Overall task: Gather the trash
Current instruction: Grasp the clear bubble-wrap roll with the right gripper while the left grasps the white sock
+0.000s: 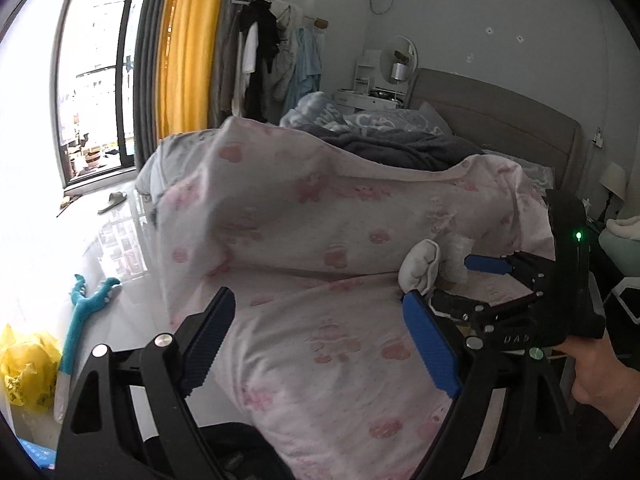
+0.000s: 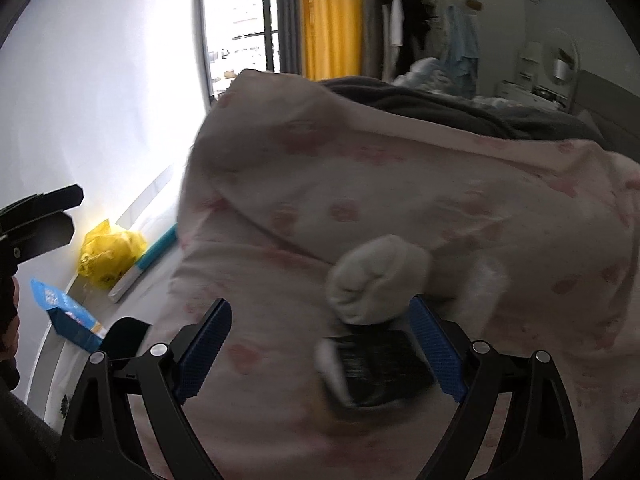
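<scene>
— Pink paw-print quilt (image 1: 320,220) fills both wrist views, heaped over a bed. What is the trash here?

— Lower centre of the right wrist view: a dark, flattish wrapper-like item (image 2: 380,368) lies on the quilt, a balled white wad (image 2: 376,280) touching its far edge. Motion blur hides what the dark item is. In the left wrist view the wad (image 1: 420,266) sits at centre right, a pale tube-like shape just behind it, too soft to name.

— And the tools?

— Both spread wide, gripping nothing. The right gripper (image 2: 322,346) hangs above the dark item, which shows between its blue pads (image 2: 438,354); no contact is visible. The left gripper (image 1: 320,348) frames only bare quilt, lower centre.

— So which step?

— Approach, by the look of it; nothing is picked up yet. Next the right tool would need to drop onto the dark item and close without snagging quilt.

— Where would it go?

— Possibly the yellow plastic bag (image 2: 108,252) on the floor, left of frame. That is a guess.
</scene>
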{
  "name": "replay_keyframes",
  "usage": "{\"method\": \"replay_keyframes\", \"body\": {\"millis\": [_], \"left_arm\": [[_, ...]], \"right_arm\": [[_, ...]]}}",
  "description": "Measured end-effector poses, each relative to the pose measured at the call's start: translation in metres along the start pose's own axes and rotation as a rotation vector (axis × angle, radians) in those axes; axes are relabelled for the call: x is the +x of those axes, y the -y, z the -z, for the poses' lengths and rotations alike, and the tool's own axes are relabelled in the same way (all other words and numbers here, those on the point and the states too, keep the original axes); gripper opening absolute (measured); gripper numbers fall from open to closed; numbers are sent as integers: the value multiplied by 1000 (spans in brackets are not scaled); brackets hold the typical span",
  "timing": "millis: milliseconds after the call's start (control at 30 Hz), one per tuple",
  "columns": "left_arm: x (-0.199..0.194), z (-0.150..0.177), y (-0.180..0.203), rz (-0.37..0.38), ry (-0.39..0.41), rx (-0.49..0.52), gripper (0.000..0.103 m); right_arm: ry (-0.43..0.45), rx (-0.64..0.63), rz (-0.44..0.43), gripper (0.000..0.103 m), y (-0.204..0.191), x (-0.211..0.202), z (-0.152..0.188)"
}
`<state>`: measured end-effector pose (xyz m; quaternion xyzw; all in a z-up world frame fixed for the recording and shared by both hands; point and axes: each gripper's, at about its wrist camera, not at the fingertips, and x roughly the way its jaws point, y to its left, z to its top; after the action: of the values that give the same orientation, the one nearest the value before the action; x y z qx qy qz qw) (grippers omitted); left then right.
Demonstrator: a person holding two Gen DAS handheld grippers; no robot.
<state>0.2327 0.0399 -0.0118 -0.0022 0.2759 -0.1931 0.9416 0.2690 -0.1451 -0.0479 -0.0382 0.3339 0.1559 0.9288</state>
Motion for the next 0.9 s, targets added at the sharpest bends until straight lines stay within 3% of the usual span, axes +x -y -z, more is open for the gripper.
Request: {"method": "replay_keyframes", "body": {"millis": [300, 533, 633, 900], "left_arm": [[46, -4, 27, 67, -26, 27, 87], [79, -3, 52, 138, -47, 55, 86], [92, -4, 60, 160, -51, 60, 86], [121, -8, 77, 182, -66, 72, 83]], "right_arm": [[2, 65, 56, 91, 59, 6, 10], [5, 83, 42, 90, 91, 14, 14], [2, 85, 33, 77, 99, 19, 15], [-10, 115, -36, 60, 118, 30, 20]]}}
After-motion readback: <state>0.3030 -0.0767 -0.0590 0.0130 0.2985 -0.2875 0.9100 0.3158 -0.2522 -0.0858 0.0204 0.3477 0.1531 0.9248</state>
